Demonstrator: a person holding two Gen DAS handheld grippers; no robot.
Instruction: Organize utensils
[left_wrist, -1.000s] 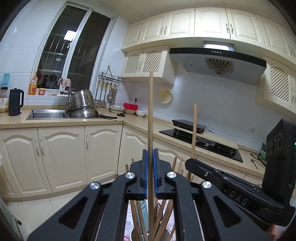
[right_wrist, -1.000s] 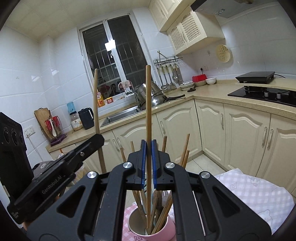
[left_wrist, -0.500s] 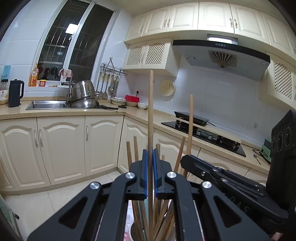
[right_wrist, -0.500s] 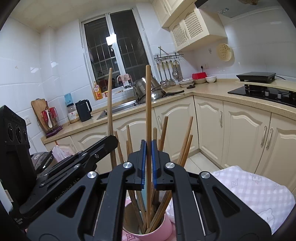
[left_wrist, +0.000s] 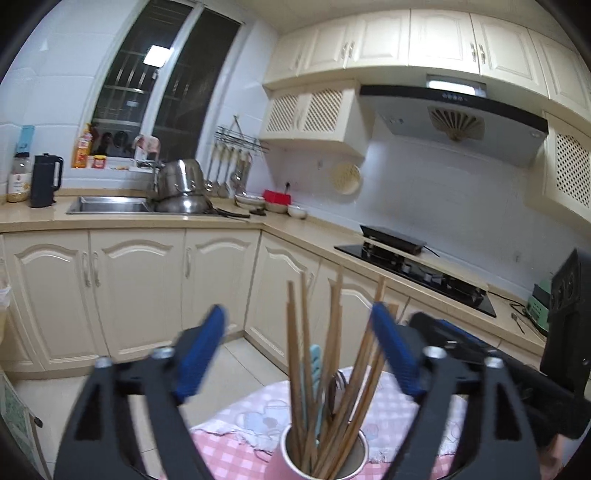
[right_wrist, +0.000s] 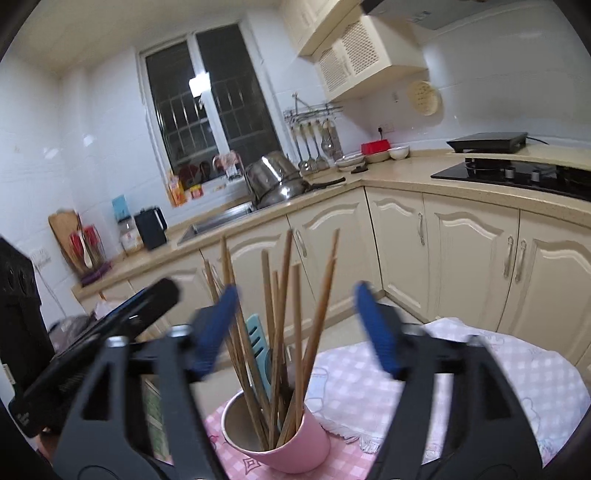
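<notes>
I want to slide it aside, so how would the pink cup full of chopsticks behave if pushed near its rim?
The pink cup would probably tip rather than slide: it is narrow and the chopsticks stand far above its rim, leaning outward. The checked cloth beneath may bunch and drag. Pushing low on the cup's wall seems safer.

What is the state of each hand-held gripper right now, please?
Left hand-held gripper: open, holding nothing, above the pink cup of chopsticks.
Right hand-held gripper: open, holding nothing, above the same cup.

Home kitchen: sink (left_wrist: 110, 205), gas hob (left_wrist: 424, 269), range hood (left_wrist: 450, 122), cabinets (left_wrist: 136, 288).
</notes>
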